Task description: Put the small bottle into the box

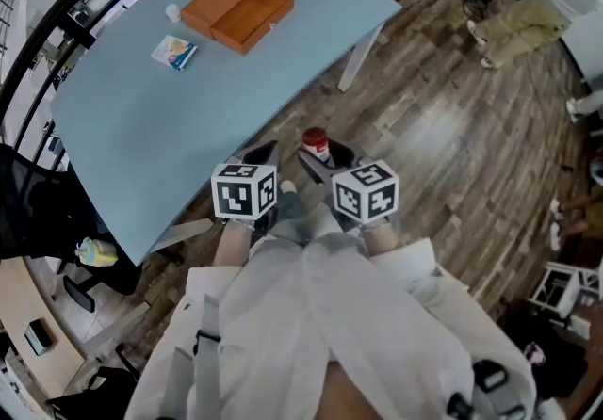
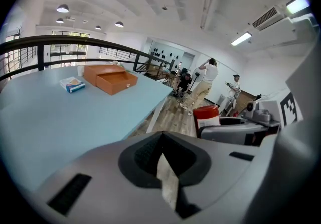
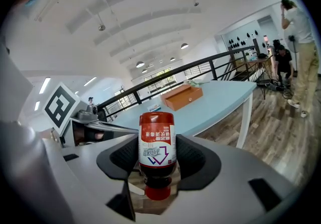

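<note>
The pick-up is done. The right tongs (image 3: 156,170) pinch the small bottle (image 3: 156,147) round its body, its red cap towards the gripper's camera. The left tongs (image 2: 163,157) are pressed together with nothing between them. Both are held over the wooden floor (image 1: 443,126), off the near edge of the tabletop (image 1: 188,117). The orange box (image 1: 238,9) lies well apart from them, close to the tabletop's far edge, and it looks open, though I cannot be sure. By my reading, nearly everything is left: carrying the bottle across to the box, lowering it inside and letting go.
</note>
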Available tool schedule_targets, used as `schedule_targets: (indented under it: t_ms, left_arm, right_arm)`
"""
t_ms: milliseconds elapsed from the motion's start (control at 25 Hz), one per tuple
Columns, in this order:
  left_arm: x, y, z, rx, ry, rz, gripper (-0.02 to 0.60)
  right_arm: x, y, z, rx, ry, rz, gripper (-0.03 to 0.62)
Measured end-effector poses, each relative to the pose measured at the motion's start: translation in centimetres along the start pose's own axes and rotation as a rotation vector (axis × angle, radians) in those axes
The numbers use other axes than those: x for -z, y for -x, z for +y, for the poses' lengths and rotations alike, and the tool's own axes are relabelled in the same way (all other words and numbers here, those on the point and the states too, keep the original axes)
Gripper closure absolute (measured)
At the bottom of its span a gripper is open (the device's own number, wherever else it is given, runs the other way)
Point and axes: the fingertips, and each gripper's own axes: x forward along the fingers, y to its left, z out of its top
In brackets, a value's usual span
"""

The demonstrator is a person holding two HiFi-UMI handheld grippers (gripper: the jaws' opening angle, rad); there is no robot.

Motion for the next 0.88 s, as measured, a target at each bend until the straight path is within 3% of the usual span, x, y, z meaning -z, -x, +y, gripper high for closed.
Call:
schedule_targets:
  t_ms: [400,640,880]
  left_arm:
    - [-7.9,-3.4,4.7,0.017,-0.036,-0.045,0.577]
    - [-9.3,-5.7,5.7,0.05,-0.058,-0.023,0.577]
    - [-10.2,-6.8,6.9,0.047,-0.022,-0.014,0.578]
  right_arm:
    - [-6.6,-7.1,-2.4,0.001,0.023,-0.015,0.376]
    - [-7.6,-9.6,-3.8,0.007,0.007,0.0,0.376]
    - [-8.5,-10.2,-5.8,0.034,-0.006,0.01,0.376]
